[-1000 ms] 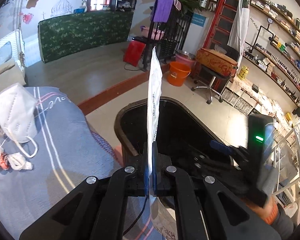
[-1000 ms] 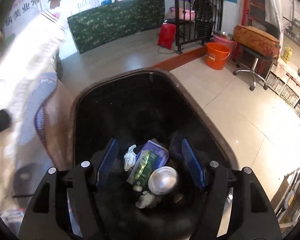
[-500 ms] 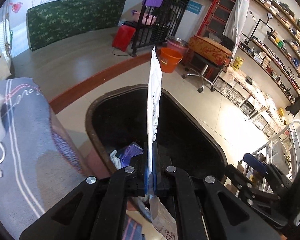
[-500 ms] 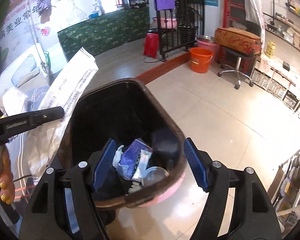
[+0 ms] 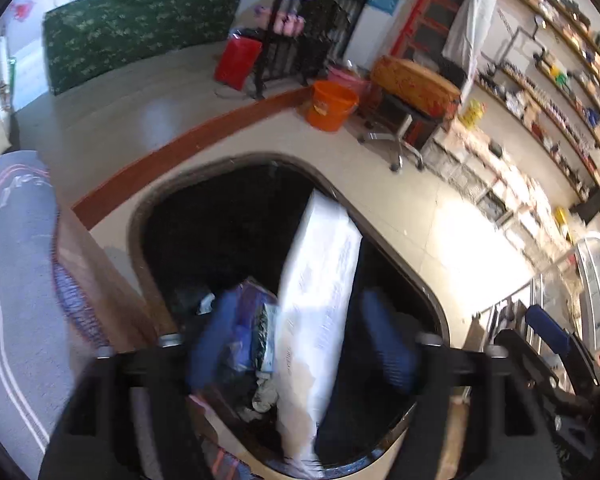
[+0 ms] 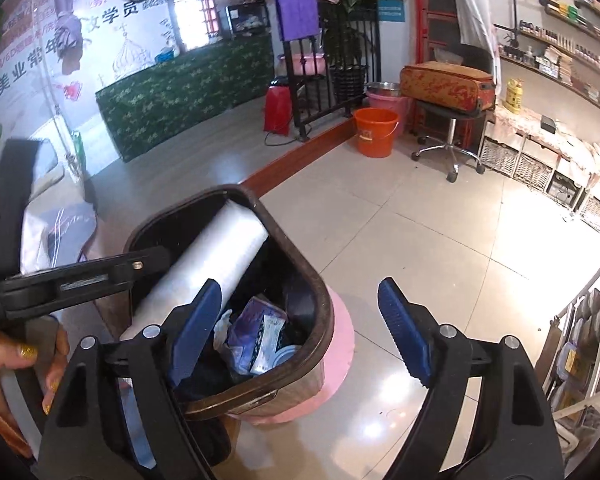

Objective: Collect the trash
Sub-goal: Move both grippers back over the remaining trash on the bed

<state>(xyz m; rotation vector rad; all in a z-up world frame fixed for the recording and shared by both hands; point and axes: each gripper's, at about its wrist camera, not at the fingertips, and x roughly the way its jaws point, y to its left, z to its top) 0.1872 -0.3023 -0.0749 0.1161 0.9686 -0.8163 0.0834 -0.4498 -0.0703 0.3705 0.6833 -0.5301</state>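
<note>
The white wrapper point(image 5: 320, 300) lies slanted in the bin point(image 5: 140, 216) atop other trash. The left hand-held gripper point(image 5: 300, 344) has just opened, gripping nothing; the right hand-held gripper point(image 6: 296, 332) has opened wider, empty. Any remaining trash is out of view.

Your way into the bin point(image 5: 400, 248) is half blocked: the white packet point(image 5: 320, 292) leans at 12 o'clock; the 10 o'clock side is open.

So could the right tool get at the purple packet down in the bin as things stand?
Probably yes. The right tool is open and empty just above the bin; the purple packet lies exposed on top, with the white wrapper leaning against the other side.
</note>
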